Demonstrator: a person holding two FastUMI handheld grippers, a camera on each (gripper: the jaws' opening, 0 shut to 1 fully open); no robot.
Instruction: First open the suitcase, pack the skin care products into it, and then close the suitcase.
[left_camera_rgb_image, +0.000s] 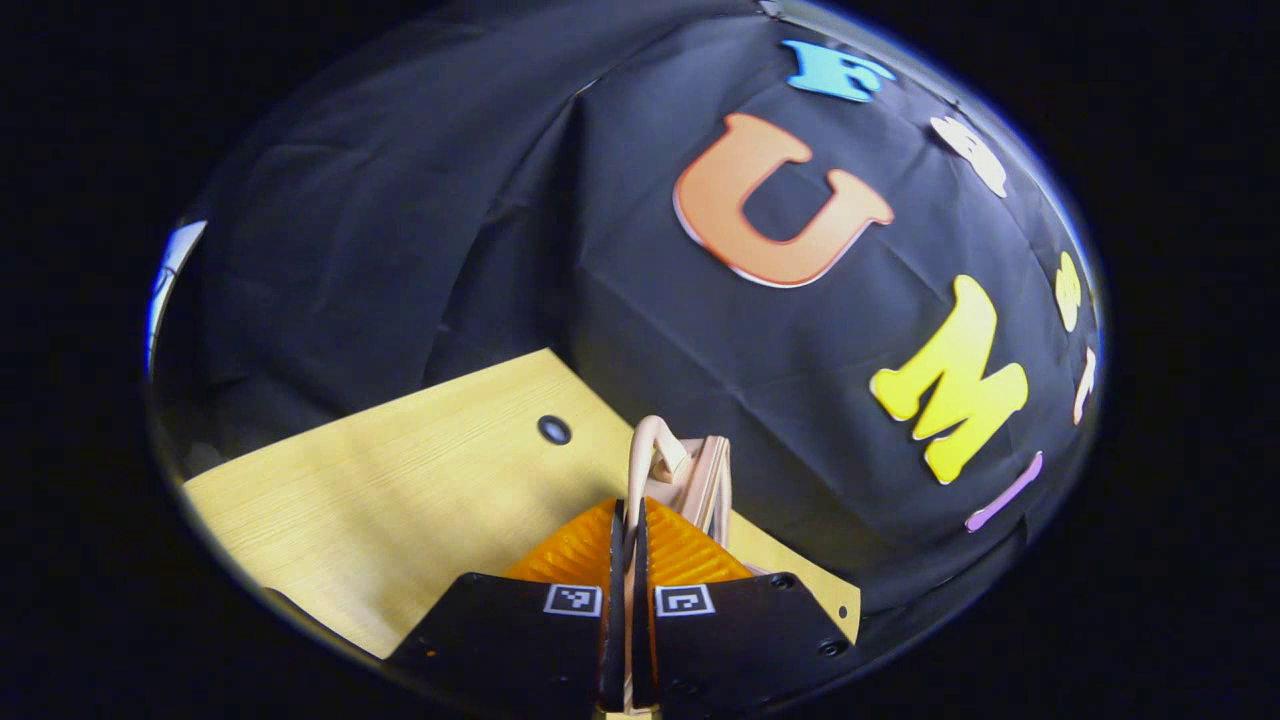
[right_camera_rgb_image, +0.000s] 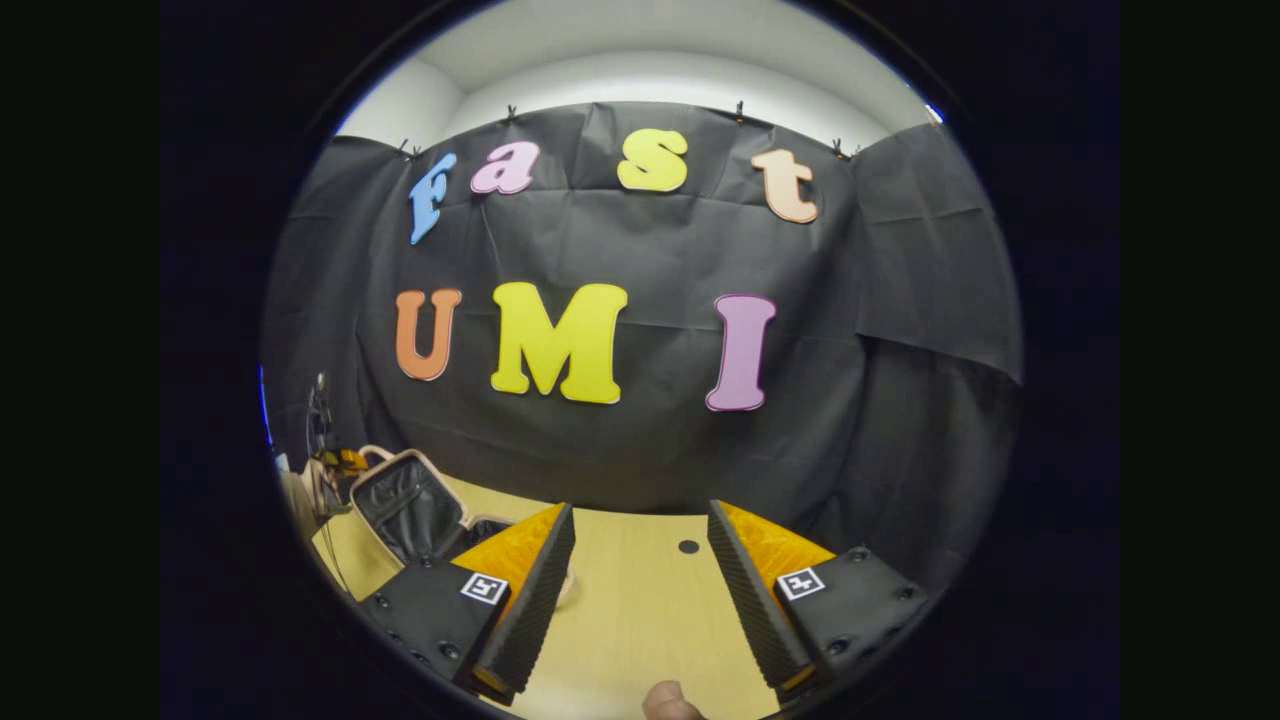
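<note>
My left gripper (left_camera_rgb_image: 627, 560) is clamped on something thin and pale — the fingers stand almost together with a beige edge pinched between them, and just past the tips a pale looped handle (left_camera_rgb_image: 655, 455) curls up, so I judge I am holding the suitcase lid by its rim near the handle. In the right gripper view the suitcase (right_camera_rgb_image: 405, 505) sits at the far left of the wooden table (right_camera_rgb_image: 640, 610), its lid raised and the dark lining showing, with the other gripper and the hand that holds it at its upper edge, too small and blurred to read closely. My right gripper (right_camera_rgb_image: 640, 590) hangs over bare tabletop with its fingers wide apart and nothing between them; a small rounded pale thing (right_camera_rgb_image: 668, 703) pokes in at the bottom edge of that view, and I cannot tell whether it is one of the skin care products. I take the step in hand to be the opening, nearly done — the lid is up. Next the lid must rest open on its own so that I can let go, and my right must find a product and close on it squarely.
</note>
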